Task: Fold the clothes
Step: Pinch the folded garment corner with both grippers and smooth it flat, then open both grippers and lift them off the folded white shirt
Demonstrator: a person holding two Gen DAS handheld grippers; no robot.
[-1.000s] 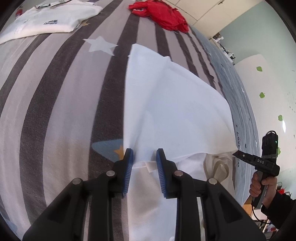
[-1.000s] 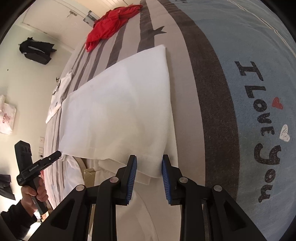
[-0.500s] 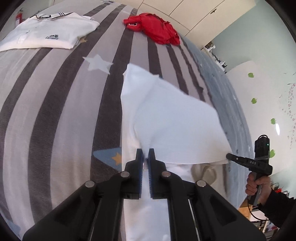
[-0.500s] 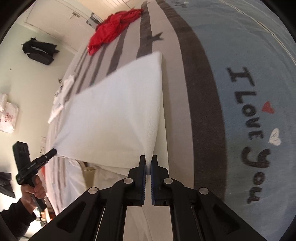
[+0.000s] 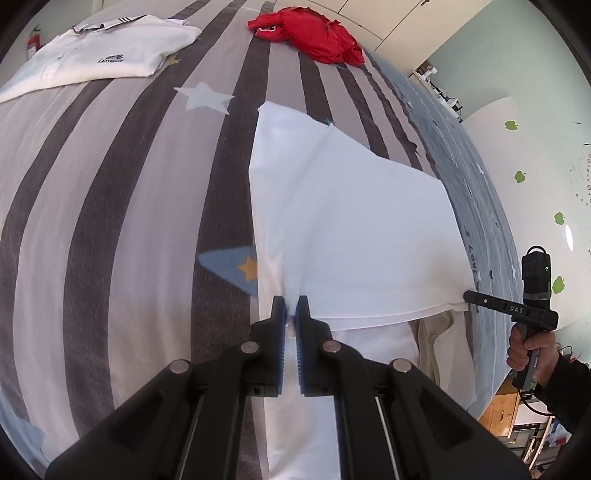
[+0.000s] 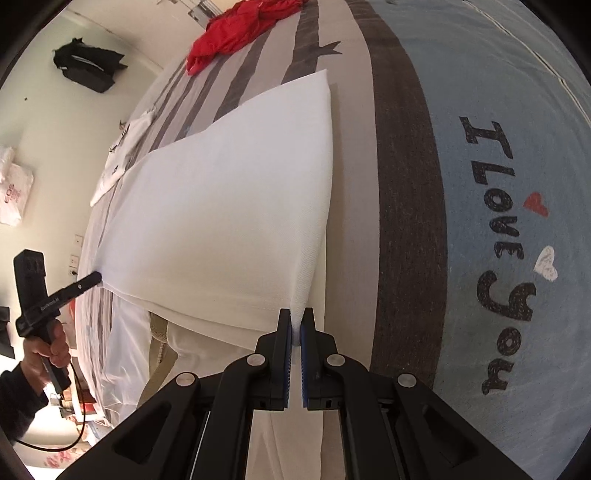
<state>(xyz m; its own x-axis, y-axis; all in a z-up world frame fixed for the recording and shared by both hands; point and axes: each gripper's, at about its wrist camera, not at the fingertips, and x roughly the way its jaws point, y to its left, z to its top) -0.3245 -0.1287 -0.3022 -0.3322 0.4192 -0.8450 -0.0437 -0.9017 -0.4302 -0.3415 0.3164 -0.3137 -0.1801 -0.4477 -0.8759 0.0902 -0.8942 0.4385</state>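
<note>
The left gripper (image 5: 291, 308) is pinching one corner of the white garment (image 5: 351, 229), its blue pads pressed together on the hem. The right gripper (image 6: 296, 319) is clenching the other corner of the same hem in the same way (in the left wrist view its tip (image 5: 466, 295) is touching the cloth at the far right). Between the two grippers the hem is hanging stretched and lifted off the bed (image 5: 110, 221), while the far end of the white garment is lying on the striped bedcover near the middle of the bed. Under the lifted layer more white cloth is lying flat, reaching toward the near edge of the bed. A hand (image 6: 48, 349) in a dark sleeve is gripping the handle of the left gripper. A red garment (image 5: 310, 33) is lying crumpled near the far edge of the bed, and a folded white polo shirt (image 5: 99, 59) is resting at the far left corner.
</note>
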